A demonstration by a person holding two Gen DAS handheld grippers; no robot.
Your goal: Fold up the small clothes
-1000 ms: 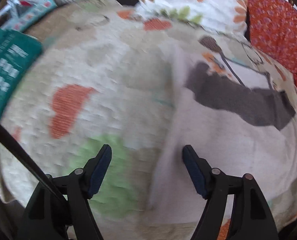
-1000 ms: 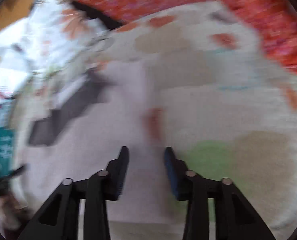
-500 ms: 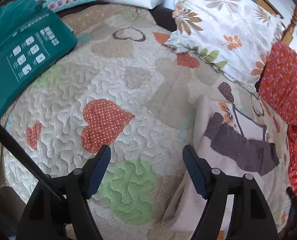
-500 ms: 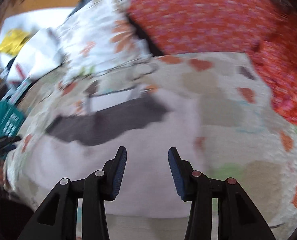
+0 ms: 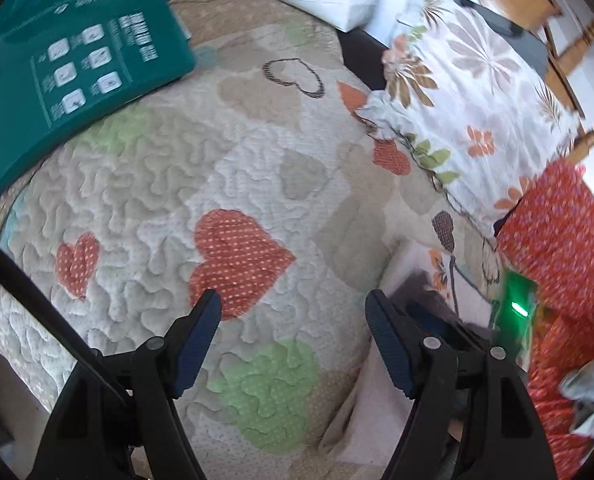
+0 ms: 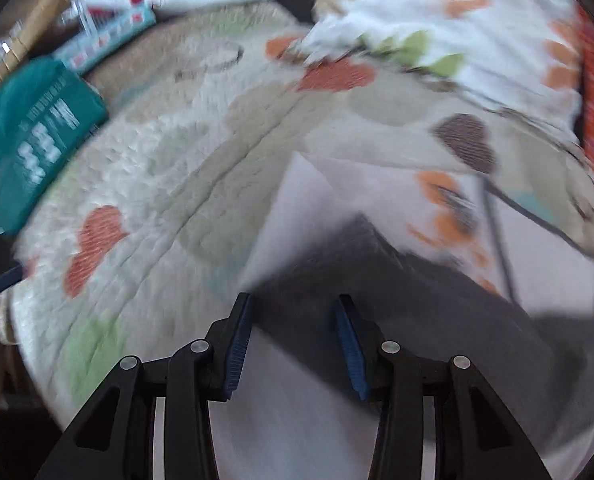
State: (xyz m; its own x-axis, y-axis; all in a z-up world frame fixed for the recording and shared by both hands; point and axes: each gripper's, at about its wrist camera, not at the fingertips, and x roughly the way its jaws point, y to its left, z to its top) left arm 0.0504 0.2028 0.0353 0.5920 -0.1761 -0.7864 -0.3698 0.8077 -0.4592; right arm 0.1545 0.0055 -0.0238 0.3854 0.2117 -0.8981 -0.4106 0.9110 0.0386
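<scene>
A teal package (image 5: pixel 69 76) lay at the far left of the heart-patterned quilt (image 5: pixel 145 200), and the left gripper (image 5: pixel 293 312) hovered over bare quilt with its jaws spread wide, holding nothing. To its right lay the pale garment with a dark grey band (image 6: pixel 397 288), flat on the quilt before a floral pillow (image 5: pixel 469 100). The right gripper (image 6: pixel 293 320) hung above the garment's grey band, jaws partly open and empty; whether it touched the cloth could not be told.

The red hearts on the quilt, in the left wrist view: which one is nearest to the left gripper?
The large red dotted heart: the left gripper has one fingertip over its lower edge. The small heart lies off to the left, and another far ahead by the floral pillow.
</scene>
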